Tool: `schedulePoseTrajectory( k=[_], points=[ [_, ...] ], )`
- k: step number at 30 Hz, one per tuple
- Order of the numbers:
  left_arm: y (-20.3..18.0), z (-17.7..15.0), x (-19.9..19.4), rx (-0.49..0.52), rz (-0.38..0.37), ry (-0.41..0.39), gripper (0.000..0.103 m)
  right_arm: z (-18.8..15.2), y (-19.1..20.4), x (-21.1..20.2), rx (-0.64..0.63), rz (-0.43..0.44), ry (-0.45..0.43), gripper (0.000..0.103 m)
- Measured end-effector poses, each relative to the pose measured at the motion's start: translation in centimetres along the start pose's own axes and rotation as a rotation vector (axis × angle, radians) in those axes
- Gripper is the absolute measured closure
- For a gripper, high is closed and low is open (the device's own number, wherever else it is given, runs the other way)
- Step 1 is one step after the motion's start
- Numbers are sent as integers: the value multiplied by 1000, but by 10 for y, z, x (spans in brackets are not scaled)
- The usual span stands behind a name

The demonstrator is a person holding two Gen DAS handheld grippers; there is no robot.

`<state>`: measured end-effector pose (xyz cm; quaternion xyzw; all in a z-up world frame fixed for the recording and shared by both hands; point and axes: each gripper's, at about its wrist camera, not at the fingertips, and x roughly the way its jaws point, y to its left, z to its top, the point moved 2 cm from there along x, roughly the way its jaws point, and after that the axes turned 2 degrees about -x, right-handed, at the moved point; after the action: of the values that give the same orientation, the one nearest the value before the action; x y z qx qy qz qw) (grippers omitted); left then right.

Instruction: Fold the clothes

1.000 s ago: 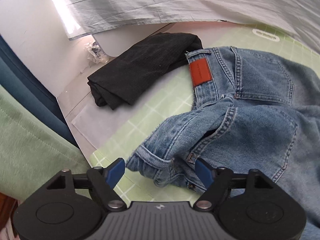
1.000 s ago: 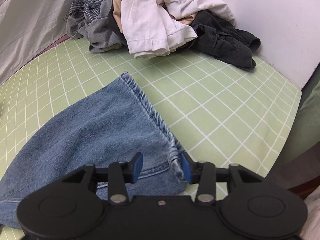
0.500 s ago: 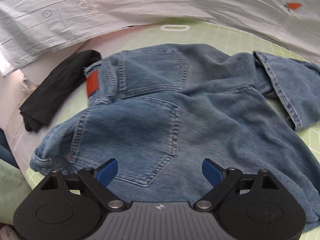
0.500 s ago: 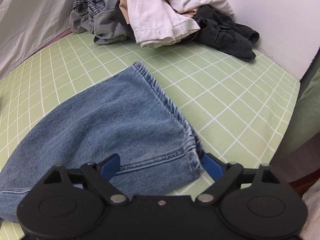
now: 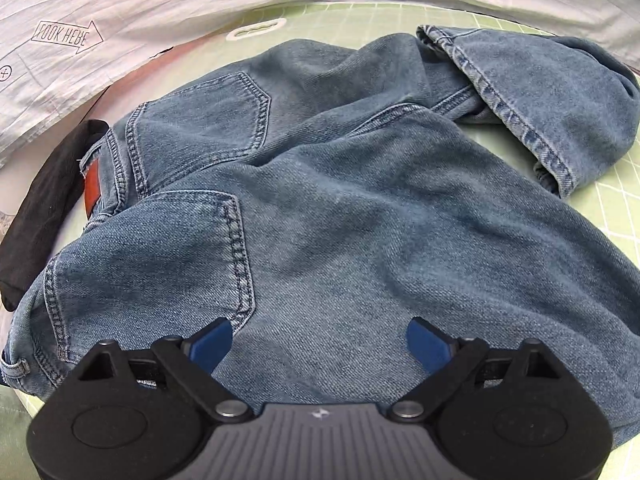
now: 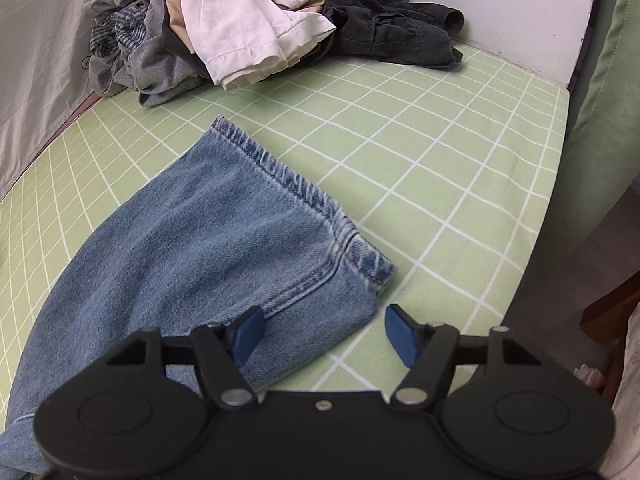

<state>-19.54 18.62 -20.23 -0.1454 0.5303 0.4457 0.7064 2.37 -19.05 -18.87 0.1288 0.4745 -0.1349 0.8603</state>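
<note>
light: soft, even, daylight perhaps | shadows: faint | edges: fisheye-bent (dark corners) | focus: sharp

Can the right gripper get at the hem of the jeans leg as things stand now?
Probably yes. The right gripper is open, and the hem of the jeans leg lies flat on the green grid mat just ahead, with nothing over it.

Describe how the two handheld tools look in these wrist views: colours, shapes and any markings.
Both are matte black with two round disc-shaped housings, angular linkage arms and silver pivot screws. Each finger ends in a blue pad. The left tool has a grey ribbed centre plate with a small white logo; the right tool has a plain black centre with one small screw. No cables or sleeves show.
</note>
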Motion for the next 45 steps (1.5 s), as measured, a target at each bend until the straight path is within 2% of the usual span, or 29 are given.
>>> schedulePoseTrajectory(
  k=[1, 3, 4, 7, 9, 12, 19, 22, 23, 28, 34, 36, 37, 38, 40, 45],
  points=[
    [2, 0, 2, -4, 3, 3, 0, 1, 0, 0, 6, 3, -3, 51],
    [7, 1, 5, -27, -17, 10, 0, 4, -2, -1, 31, 27, -11, 70],
    [10, 1, 6, -39, -32, 18, 0, 6, -5, -1, 52, 52, -11, 91],
    [16, 2, 9, -66, -69, 38, 0, 13, -13, -5, 133, 78, -30, 97],
    [20, 4, 12, -83, -90, 54, 0, 21, -14, -10, 156, 83, -61, 97],
    [24, 6, 16, -103, -118, 72, 0, 39, -3, -16, 126, 100, -100, 98],
    [28, 12, 22, -93, -155, 106, 0, 92, 43, -8, 45, 177, -143, 98],
    [28, 12, 22, -93, -154, 106, 0, 117, 81, 1, -20, 223, -174, 99],
    [28, 12, 22, -94, -154, 105, 0, 125, 96, 5, -50, 233, -184, 103],
    [28, 14, 24, -88, -157, 113, 0, 163, 173, 34, -131, 316, -198, 103],
    [27, 21, 27, -82, -161, 143, 0, 171, 252, 66, -270, 393, -142, 101],
    [27, 22, 28, -82, -162, 150, 0, 166, 262, 64, -322, 369, -148, 99],
    [26, 22, 28, -83, -161, 151, 0, 164, 262, 63, -336, 357, -149, 93],
    [27, 22, 29, -87, -161, 151, 0, 160, 253, 63, -325, 341, -143, 79],
    [26, 23, 29, -90, -160, 152, 0, 152, 235, 61, -303, 311, -131, 72],
    [25, 25, 30, -91, -159, 159, 0, 125, 180, 59, -233, 203, -60, 72]
  ],
)
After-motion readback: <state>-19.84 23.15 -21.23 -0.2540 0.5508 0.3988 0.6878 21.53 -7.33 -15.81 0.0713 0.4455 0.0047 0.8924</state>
